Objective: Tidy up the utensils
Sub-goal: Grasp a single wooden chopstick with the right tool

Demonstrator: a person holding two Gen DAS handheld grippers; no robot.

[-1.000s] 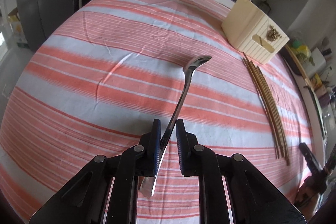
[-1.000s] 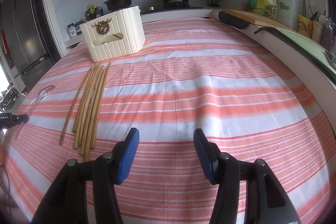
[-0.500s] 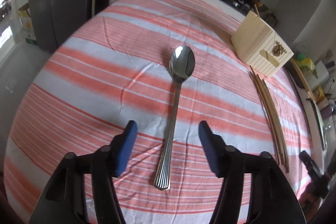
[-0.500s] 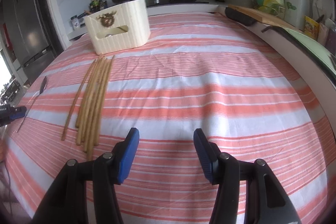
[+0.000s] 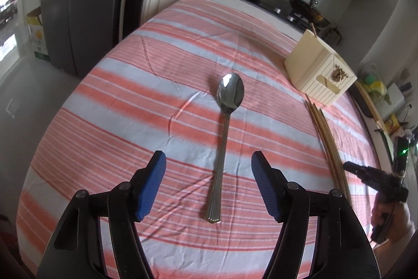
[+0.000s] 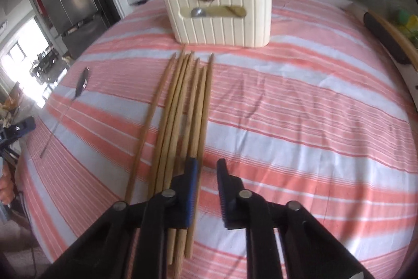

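Left tool [image 5: 207,184] wide open over released spoon [image 5: 226,127]; right tool [image 6: 207,186] just narrowed, empty, beside chopsticks [image 6: 183,109], probably lining up a grab.

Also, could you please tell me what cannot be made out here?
- Holder contents, right wrist view: its wall hides all but a grey shape in the slot.
- Chopsticks, near ends, right wrist view: covered by the right gripper, whose jaws have just been closing, nothing visibly between them.
- Spoon, same view: small, blurred.
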